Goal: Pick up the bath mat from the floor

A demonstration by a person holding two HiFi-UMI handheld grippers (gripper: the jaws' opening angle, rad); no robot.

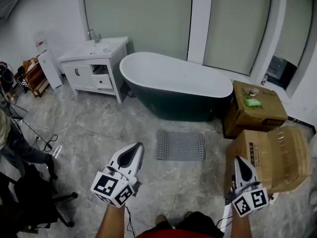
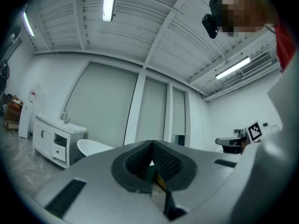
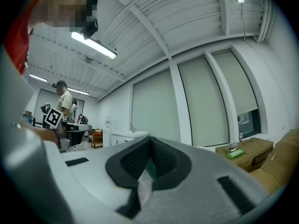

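Note:
A grey perforated bath mat (image 1: 181, 145) lies flat on the marble floor in front of the dark bathtub (image 1: 176, 86). In the head view my left gripper (image 1: 138, 146) is held up near me, left of the mat and short of it, its jaws shut with nothing between them. My right gripper (image 1: 238, 159) hovers to the mat's right, over a cardboard box, also shut and empty. Both gripper views point upward at walls and ceiling: the left gripper (image 2: 151, 143) and the right gripper (image 3: 150, 140) show closed tips, and the mat is not in either.
A white vanity (image 1: 94, 66) with a sink stands at the back left. Cardboard boxes (image 1: 270, 155) sit on the right, one (image 1: 255, 108) with a green item on top. A person (image 1: 15, 143) and a black chair (image 1: 34, 200) are at the left edge, with cables on the floor.

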